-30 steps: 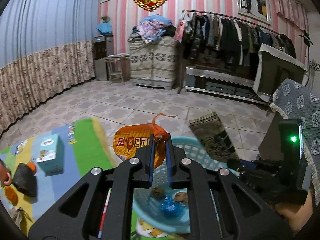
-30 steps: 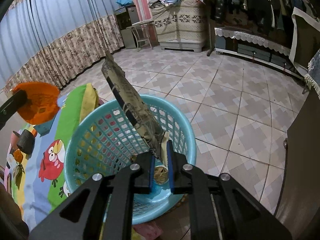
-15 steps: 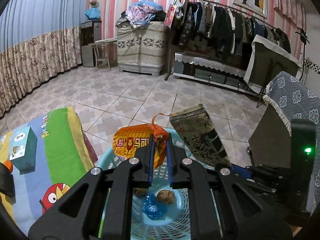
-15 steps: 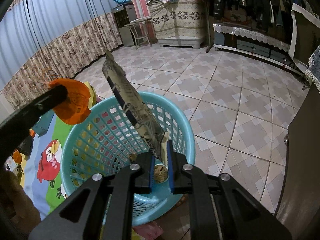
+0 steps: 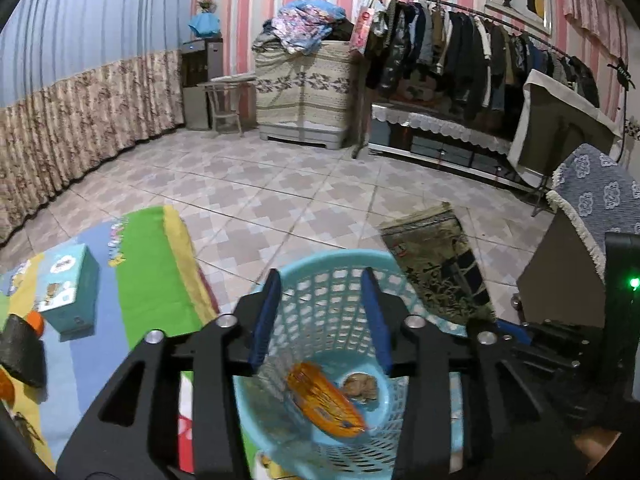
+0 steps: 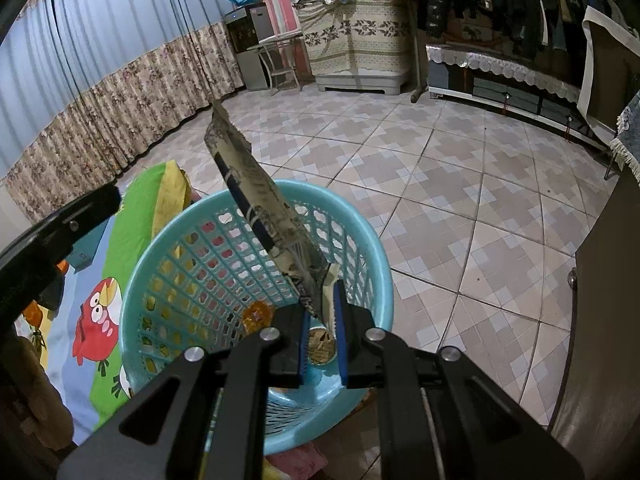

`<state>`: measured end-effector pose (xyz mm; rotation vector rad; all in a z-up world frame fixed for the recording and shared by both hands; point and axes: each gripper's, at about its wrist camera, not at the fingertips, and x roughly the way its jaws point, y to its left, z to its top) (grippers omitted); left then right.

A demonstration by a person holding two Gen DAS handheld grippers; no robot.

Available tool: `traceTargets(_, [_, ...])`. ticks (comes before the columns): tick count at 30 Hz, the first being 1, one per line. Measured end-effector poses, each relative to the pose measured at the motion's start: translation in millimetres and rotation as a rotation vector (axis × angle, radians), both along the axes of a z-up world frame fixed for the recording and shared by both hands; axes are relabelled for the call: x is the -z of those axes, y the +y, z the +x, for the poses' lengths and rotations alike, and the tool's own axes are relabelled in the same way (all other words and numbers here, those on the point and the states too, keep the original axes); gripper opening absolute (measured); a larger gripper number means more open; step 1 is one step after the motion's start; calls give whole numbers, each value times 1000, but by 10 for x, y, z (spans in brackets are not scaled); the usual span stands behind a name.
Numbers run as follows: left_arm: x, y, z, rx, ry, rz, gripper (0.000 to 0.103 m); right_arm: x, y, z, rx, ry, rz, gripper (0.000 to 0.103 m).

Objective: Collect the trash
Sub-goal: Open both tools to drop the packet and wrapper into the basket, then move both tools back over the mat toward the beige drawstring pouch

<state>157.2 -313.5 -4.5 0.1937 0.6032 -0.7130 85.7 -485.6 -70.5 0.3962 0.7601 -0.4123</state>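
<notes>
left gripper hanging released over the basket, orange wrapper lying inside — right gripper clenching the patterned wrapper, needing release next.

Left gripper fingers apart, orange wrapper in basket

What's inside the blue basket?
Inside the blue basket lie an orange snack wrapper and a crumpled brown scrap. The left gripper and the basket's wall hide the rest of the bottom.
</notes>
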Motion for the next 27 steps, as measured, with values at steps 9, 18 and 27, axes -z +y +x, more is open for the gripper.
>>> traceTargets(9, [-135, 376, 122, -100, -82, -2, 73, 59, 153, 102, -33, 21, -16, 11])
traceTargets(18, [-234, 696, 255, -184, -112, -29, 85, 51, 270, 216, -37, 47, -34, 54])
traceTargets(27, [-244, 986, 284, -245, -120, -27, 90, -10, 395, 229, -30, 42, -96, 87])
